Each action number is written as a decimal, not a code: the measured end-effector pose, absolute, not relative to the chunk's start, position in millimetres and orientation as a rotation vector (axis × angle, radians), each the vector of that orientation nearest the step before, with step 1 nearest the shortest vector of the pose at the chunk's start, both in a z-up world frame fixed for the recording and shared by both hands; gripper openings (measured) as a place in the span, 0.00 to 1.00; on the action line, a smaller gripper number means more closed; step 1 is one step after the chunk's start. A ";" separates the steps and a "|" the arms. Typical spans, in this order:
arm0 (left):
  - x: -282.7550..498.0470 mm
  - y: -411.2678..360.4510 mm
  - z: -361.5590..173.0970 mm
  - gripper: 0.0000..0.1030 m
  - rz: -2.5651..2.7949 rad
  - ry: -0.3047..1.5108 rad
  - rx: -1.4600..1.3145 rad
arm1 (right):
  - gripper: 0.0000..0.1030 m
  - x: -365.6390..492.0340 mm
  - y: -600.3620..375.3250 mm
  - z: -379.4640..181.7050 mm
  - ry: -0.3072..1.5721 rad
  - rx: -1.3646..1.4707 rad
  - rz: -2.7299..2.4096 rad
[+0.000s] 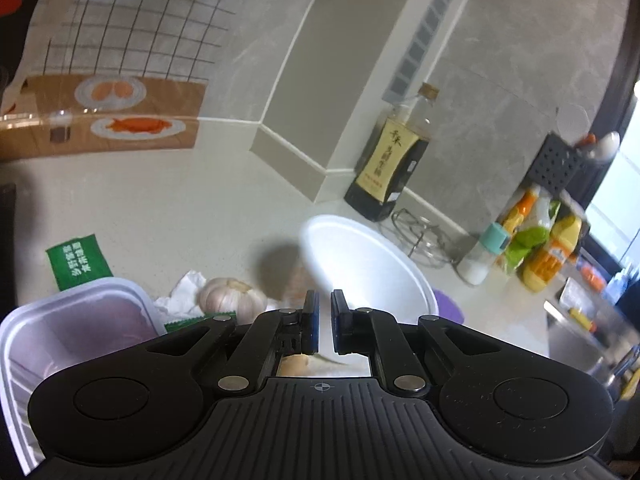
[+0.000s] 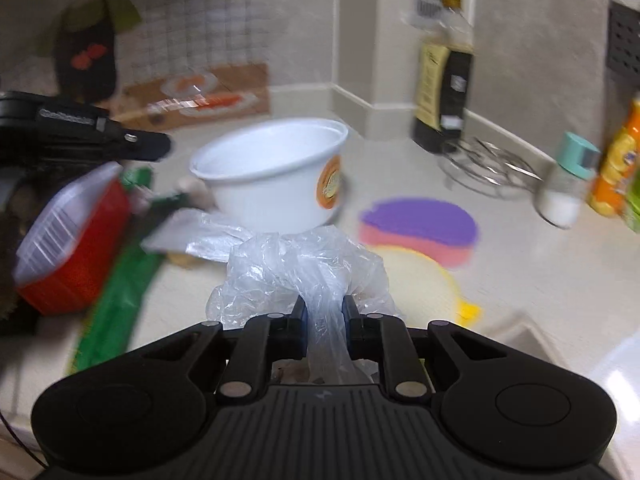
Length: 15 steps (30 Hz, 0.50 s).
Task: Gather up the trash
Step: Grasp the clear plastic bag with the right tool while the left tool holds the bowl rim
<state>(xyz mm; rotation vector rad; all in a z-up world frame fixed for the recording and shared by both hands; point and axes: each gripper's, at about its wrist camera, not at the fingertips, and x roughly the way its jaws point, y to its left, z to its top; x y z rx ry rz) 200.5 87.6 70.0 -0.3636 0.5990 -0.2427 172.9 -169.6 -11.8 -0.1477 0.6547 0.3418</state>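
Observation:
My left gripper [image 1: 325,309] is shut on the near rim of a white foam bowl [image 1: 360,264], which hangs tilted above the counter and casts a shadow there. The right wrist view shows that bowl [image 2: 272,172] with an orange sticker, and the left gripper's black body to its left. My right gripper [image 2: 325,312] is shut on a crumpled clear plastic bag [image 2: 296,264] that bulges out ahead of the pads. A red tub [image 2: 72,240] with a white inside sits low on the left. A green wrapper [image 1: 78,262], crumpled tissue [image 1: 184,292] and a garlic bulb [image 1: 232,298] lie on the counter.
A dark sauce bottle [image 1: 392,160], a wire stand [image 1: 420,232] and a teal-capped shaker [image 1: 484,256] line the back wall. Purple and pink pads [image 2: 420,224] and a yellow round piece [image 2: 424,280] lie right of the bag. A long green packet [image 2: 116,300] lies on the left.

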 end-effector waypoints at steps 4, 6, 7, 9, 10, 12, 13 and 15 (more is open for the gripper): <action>216.0 95.7 77.3 0.11 -0.245 0.604 -0.449 | 0.35 165.1 -180.8 -7.2 0.614 -0.087 0.361; 230.4 92.6 77.5 0.12 -0.239 0.640 -0.430 | 0.41 165.1 -183.4 -5.2 0.591 -0.060 0.361; 238.7 88.3 77.1 0.12 -0.244 0.659 -0.395 | 0.41 164.3 -184.8 -4.0 0.582 -0.061 0.359; 253.9 80.8 74.8 0.14 -0.230 0.671 -0.355 | 0.41 164.5 -186.7 -3.6 0.565 -0.054 0.353; 261.9 77.5 72.5 0.15 -0.219 0.679 -0.346 | 0.41 166.3 -189.6 -3.2 0.567 -0.034 0.353; 276.8 70.2 66.3 0.16 -0.164 0.711 -0.315 | 0.41 169.1 -192.9 -3.7 0.575 -0.013 0.387; 283.3 65.7 62.7 0.16 -0.137 0.730 -0.285 | 0.41 167.5 -193.9 -3.2 0.571 -0.020 0.400; 292.2 58.0 54.7 0.16 -0.133 0.759 -0.239 | 0.44 165.5 -196.2 -4.2 0.557 -0.056 0.412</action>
